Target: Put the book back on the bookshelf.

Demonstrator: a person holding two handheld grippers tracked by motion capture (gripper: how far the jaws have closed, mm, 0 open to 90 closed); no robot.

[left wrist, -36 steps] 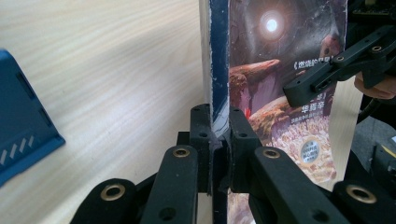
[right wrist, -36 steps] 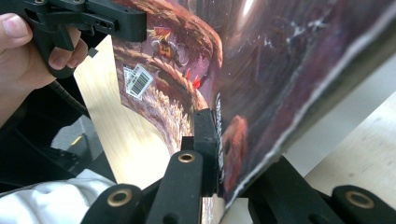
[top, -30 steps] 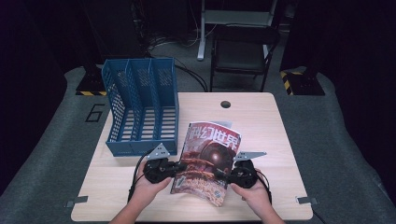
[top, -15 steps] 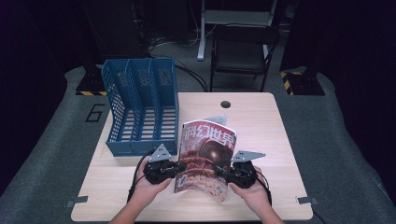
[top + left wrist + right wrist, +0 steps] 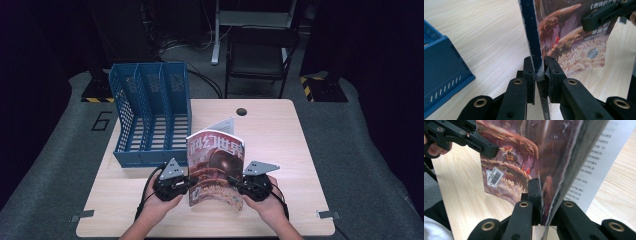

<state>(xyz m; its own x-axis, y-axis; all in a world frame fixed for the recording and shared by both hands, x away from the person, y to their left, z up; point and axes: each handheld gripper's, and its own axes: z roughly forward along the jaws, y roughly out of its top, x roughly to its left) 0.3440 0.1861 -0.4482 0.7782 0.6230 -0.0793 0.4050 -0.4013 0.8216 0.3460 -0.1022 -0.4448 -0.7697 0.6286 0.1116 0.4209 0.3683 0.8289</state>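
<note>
Two grippers hold one magazine [image 5: 216, 167] upright between them on the table [image 5: 295, 150], its long axis standing vertical, title end up and cover facing the person. Left gripper [image 5: 186, 184] clamps the spine edge, its jaws having just been easing apart yet pads pressing it; right gripper [image 5: 236, 183] is pinched tight on the opposite page edge

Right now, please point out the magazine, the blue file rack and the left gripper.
magazine [image 5: 216, 167], high view, front cover.
blue file rack [image 5: 150, 120], high view, middle divider.
left gripper [image 5: 539, 75], left gripper view, between the fingertips.
</note>
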